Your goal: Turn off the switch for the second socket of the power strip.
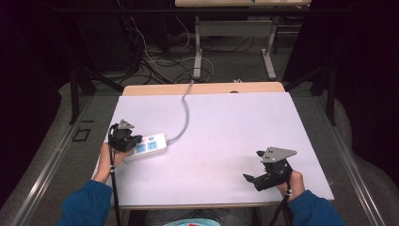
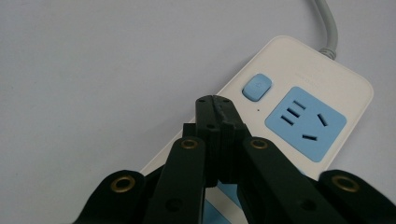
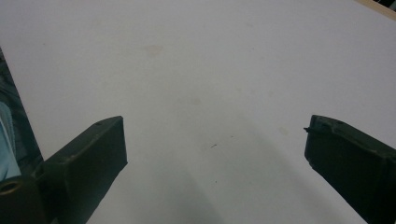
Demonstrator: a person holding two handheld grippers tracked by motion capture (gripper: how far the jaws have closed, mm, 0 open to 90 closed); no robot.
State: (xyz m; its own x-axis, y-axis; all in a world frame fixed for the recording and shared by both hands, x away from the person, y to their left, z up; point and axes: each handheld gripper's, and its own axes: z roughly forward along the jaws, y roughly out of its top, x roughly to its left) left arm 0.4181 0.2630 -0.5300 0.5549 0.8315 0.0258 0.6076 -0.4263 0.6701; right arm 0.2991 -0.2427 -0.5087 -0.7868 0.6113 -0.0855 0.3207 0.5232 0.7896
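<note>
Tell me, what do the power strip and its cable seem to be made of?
Power strip: probably moulded plastic, a smooth white satin shell with light blue socket faces and switch. Cable: looks like flexible grey rubber or PVC sheathing, since it curves softly across the table.

A white tabletop (image 1: 226,136) is seen from above, with a strip of bare wood at its far edge. A white power strip (image 1: 149,146) with blue sockets is laid near the left edge, and its grey cable (image 1: 184,110) is run over the far edge. The left tongs (image 1: 126,141) are set at the strip's left end. The right tongs (image 1: 254,179) are held low over the near right part, well apart from the strip. Blue sleeves (image 1: 87,205) are seen at the bottom.
</note>
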